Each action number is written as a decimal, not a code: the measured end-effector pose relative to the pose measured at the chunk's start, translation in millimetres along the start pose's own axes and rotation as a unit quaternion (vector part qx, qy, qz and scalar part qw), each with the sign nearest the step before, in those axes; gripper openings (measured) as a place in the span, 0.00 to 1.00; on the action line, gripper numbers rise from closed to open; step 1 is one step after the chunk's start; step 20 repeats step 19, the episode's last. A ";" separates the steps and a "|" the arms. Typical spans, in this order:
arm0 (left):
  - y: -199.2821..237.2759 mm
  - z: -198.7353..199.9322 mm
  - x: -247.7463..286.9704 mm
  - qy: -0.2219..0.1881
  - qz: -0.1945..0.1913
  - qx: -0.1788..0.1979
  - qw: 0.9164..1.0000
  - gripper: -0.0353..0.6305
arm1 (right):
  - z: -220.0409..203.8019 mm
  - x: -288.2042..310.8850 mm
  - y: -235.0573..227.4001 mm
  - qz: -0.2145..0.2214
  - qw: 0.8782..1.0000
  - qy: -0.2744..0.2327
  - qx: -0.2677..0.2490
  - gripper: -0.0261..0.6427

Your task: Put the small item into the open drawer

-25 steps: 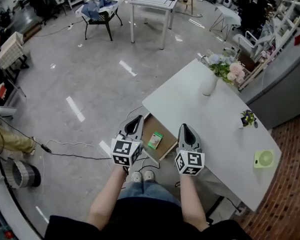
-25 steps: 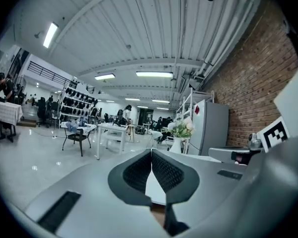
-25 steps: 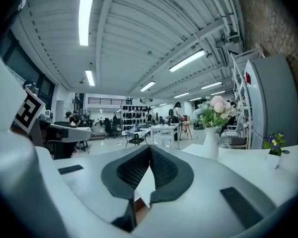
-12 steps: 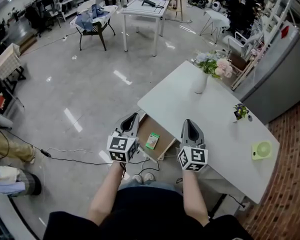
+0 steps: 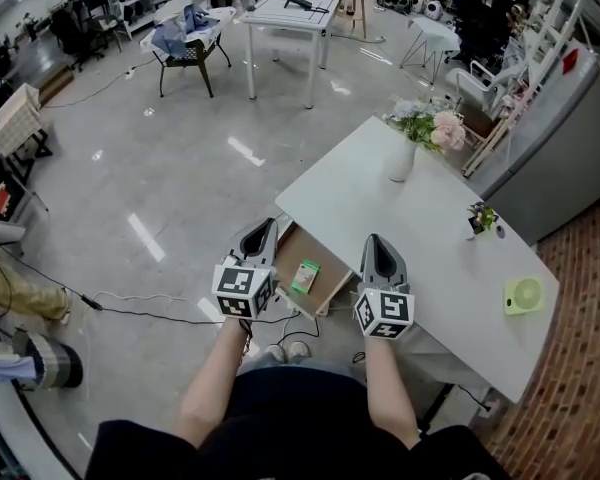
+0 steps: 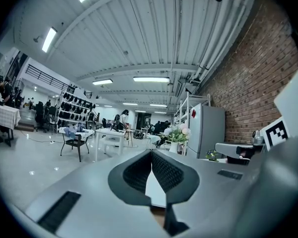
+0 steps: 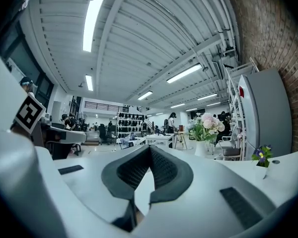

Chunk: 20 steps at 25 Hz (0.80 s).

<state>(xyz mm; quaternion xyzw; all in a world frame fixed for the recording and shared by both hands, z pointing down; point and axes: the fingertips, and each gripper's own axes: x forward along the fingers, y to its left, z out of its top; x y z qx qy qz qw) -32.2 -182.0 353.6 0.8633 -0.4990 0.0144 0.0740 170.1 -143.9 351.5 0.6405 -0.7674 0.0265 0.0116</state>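
Both claws closed and empty at the open drawer.
The grey left gripper (image 5: 264, 232) and grey right gripper (image 5: 377, 244) have barely shifted since the earlier frame. The small green item (image 5: 305, 277), possibly a carton, remains inside the open brown wooden drawer (image 5: 298, 249) of the white rectangular table (image 5: 420, 233).

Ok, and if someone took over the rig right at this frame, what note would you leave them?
Left gripper: shut, empty, at the left of the drawer in the head view.
Right gripper: shut, empty, at the right of the drawer, over the near edge of the white table.
Things: the small green and white box lies inside the open wooden drawer of the table.
Done: the box appears to be placed.
Left: likely nothing for the placing; the drawer stands open.
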 end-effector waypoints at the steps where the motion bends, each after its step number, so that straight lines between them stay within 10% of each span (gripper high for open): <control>1: 0.8 -0.5 -1.2 0.000 0.001 -0.001 1.000 0.09 | -0.5 -0.7 0.6 -0.001 1.000 0.000 0.000 0.04; 20: 3.2 -7.8 -2.3 0.010 0.004 -0.012 1.000 0.09 | -7.4 0.3 -0.3 -0.004 1.000 0.012 0.006 0.04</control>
